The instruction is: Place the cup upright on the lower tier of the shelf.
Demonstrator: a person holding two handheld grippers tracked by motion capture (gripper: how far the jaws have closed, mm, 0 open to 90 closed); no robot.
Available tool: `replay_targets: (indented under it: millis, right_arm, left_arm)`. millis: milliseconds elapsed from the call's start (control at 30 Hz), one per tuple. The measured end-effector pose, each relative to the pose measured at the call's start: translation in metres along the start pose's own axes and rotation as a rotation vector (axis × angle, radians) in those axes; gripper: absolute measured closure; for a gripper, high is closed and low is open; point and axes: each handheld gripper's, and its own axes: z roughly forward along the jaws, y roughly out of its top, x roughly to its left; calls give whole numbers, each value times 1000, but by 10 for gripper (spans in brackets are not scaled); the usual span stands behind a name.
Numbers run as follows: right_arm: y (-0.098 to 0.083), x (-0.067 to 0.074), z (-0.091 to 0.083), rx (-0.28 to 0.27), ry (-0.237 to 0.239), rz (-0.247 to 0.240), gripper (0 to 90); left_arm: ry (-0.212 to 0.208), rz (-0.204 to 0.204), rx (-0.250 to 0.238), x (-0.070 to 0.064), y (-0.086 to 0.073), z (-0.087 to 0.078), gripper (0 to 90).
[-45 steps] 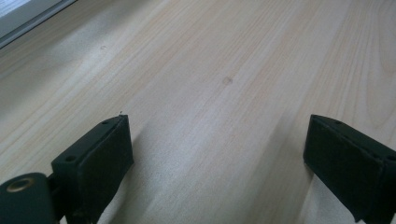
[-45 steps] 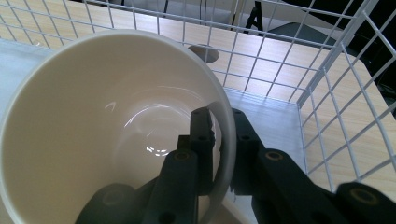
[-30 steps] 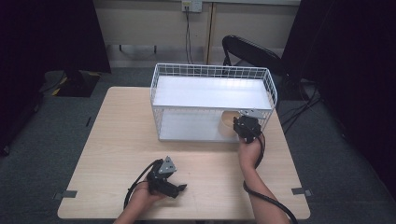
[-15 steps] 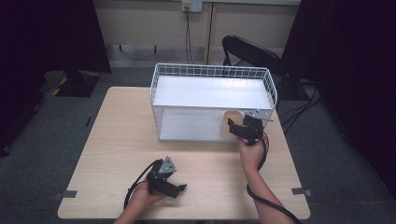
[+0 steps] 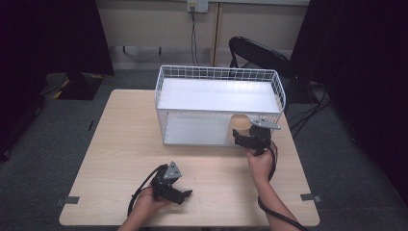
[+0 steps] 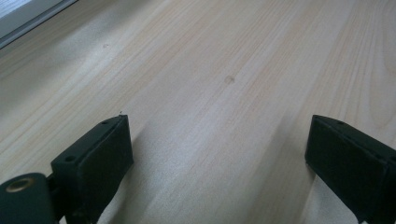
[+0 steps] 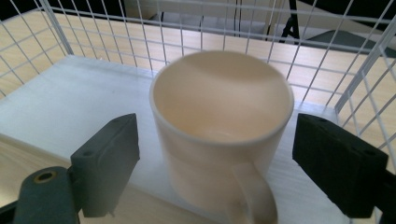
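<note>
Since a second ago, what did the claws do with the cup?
The right claw has just been opening and has let go of the cream mug; its pads now stand apart from the mug's sides, with the mug resting upright on the lower shelf of the white wire rack. The left claw stayed open on the wooden table.

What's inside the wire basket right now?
A cream mug stands upright on the lower white shelf of the wire basket, between the open right gripper without touching its pads. The mug looks empty, though its bottom is blurred.
</note>
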Motion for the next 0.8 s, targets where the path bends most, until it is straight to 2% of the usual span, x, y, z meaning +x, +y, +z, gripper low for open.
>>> replay_targets:
  millis: [167, 233, 367, 500, 667, 800]
  right_arm:
    - [-5, 1, 4, 16, 5, 6, 149]
    - [-6, 2, 6, 14, -8, 9, 166]
    - [-9, 1, 10, 45, -22, 17, 198]
    - [-10, 1, 12, 35, -22, 26, 223]
    - [-8, 2, 14, 46, -14, 21, 357]
    - [-6, 4, 15, 51, -16, 15, 375]
  left_arm:
    - [0, 0, 0, 0, 0, 0, 70]
    - [0, 0, 0, 0, 0, 0, 70]
    - [0, 0, 0, 0, 0, 0, 70]
    - [0, 0, 0, 0, 0, 0, 70]
    - [0, 0, 0, 0, 0, 0, 70]
    - [0, 0, 0, 0, 0, 0, 69]
